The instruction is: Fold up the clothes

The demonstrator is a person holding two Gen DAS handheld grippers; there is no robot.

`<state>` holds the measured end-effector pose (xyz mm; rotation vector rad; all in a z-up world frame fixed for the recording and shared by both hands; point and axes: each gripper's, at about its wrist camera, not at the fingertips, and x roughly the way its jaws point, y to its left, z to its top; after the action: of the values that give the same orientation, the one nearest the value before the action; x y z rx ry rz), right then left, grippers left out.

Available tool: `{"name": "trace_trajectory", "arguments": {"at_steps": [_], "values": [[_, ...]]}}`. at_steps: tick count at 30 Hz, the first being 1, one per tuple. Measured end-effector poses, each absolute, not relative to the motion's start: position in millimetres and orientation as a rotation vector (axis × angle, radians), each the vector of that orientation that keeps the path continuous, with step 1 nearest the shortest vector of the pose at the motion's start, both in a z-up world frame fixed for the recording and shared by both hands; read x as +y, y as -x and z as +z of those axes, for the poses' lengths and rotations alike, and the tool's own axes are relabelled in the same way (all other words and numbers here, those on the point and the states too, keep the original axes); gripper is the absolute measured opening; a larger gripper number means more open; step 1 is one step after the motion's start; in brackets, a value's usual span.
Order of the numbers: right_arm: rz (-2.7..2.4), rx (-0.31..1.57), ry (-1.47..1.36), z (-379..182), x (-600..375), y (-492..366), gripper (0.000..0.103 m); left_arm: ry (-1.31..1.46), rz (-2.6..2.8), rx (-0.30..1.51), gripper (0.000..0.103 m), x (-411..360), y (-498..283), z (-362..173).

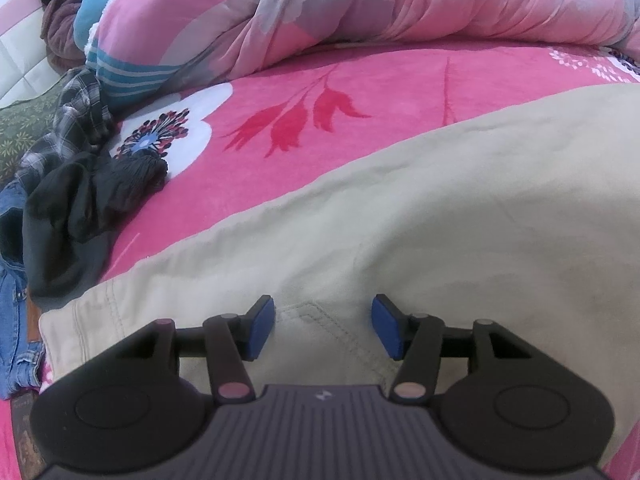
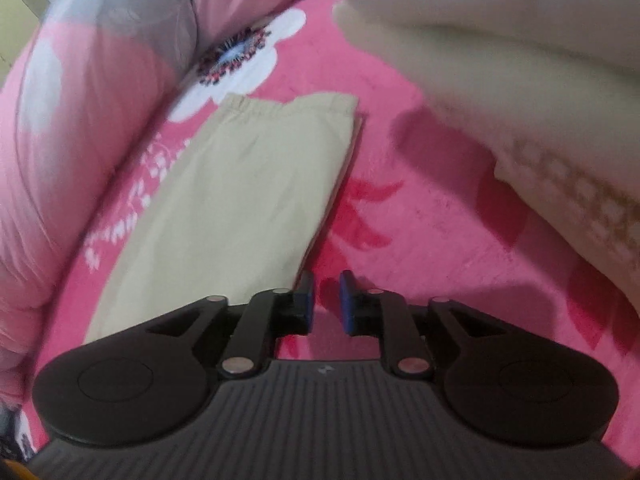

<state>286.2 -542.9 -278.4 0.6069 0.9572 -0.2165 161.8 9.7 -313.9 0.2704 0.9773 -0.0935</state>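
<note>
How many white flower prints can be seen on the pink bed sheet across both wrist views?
2. One white flower lies left of centre in the left wrist view, beside the dark clothes pile. Another white flower sits above the beige trouser leg. They may be the same print; others may be covered.

No readable text, small pale logo mark on ribbed grey gripper body (image 1: 322, 395), too small to read

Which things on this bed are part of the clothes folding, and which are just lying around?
Part of the job:
- beige trousers, spread flat, leg end lying on the sheet
- left gripper, open over the trousers
- right gripper, nothing between its pads

Lying about:
- pink floral sheet
- bunched pink quilt
- dark clothes heap
- plaid shirt
- jeans
</note>
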Motion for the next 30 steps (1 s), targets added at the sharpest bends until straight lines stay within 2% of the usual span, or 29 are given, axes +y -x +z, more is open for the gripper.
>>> {"name": "trace_trajectory", "arguments": {"at_steps": [1, 4, 6, 12, 13, 14, 15, 17, 21, 23, 24, 25, 28, 30], "values": [[-0.205, 0.949, -0.616, -277.1, -543.9, -284.5, 0.028, -0.270, -0.093, 0.978, 0.056, 9.4, -161.9, -313.8], [-0.192, 0.900, -0.690, -275.7, -553.3, -292.3, 0.042, -0.274, -0.094, 0.978, 0.056, 8.6, -162.3, -313.6], [-0.201, 0.895, -0.726, -284.2, -555.9, -304.9, 0.048, -0.277, -0.098, 0.977, 0.056, 8.5, -162.6, -313.8], [-0.224, 0.901, -0.819, -306.0, -565.1, -333.8, 0.052, -0.283, -0.105, 0.972, 0.056, 9.8, -162.4, -314.2], [-0.217, 0.888, -0.818, -305.2, -565.1, -336.5, 0.045, -0.283, -0.106, 0.972, 0.056, 10.0, -162.4, -314.3], [-0.211, 0.876, -0.817, -304.4, -565.1, -339.2, 0.031, -0.283, -0.106, 0.972, 0.056, 10.1, -162.5, -314.4], [-0.204, 0.864, -0.816, -303.7, -565.0, -341.9, 0.005, -0.283, -0.107, 0.972, 0.056, 10.2, -162.6, -314.3], [-0.141, 0.805, -0.764, -286.8, -557.0, -340.9, 0.004, -0.285, -0.111, 0.972, 0.056, 10.5, -163.0, -314.0], [-0.092, 0.719, -0.398, -253.4, -520.9, -336.1, 0.005, -0.286, -0.111, 0.975, 0.056, 10.5, -163.2, -313.2], [-0.184, 0.828, -0.286, -275.5, -521.7, -349.2, 0.013, -0.286, -0.110, 0.977, 0.056, 10.1, -163.5, -312.9], [-0.248, 0.897, -0.244, -290.4, -525.8, -357.3, 0.023, -0.286, -0.111, 0.979, 0.056, 10.2, -163.7, -312.8], [-0.279, 0.882, -0.268, -293.3, -532.9, -356.5, 0.036, -0.286, -0.114, 0.980, 0.056, 10.7, -164.0, -312.5], [-0.357, 0.835, -0.297, -288.6, -541.4, -351.2, 0.048, -0.290, -0.119, 0.979, 0.057, 11.4, -164.7, -313.1], [-0.366, 0.816, -0.219, -283.5, -533.3, -344.9, 0.050, -0.288, -0.119, 0.978, 0.058, 12.1, -165.5, -313.4]]}}
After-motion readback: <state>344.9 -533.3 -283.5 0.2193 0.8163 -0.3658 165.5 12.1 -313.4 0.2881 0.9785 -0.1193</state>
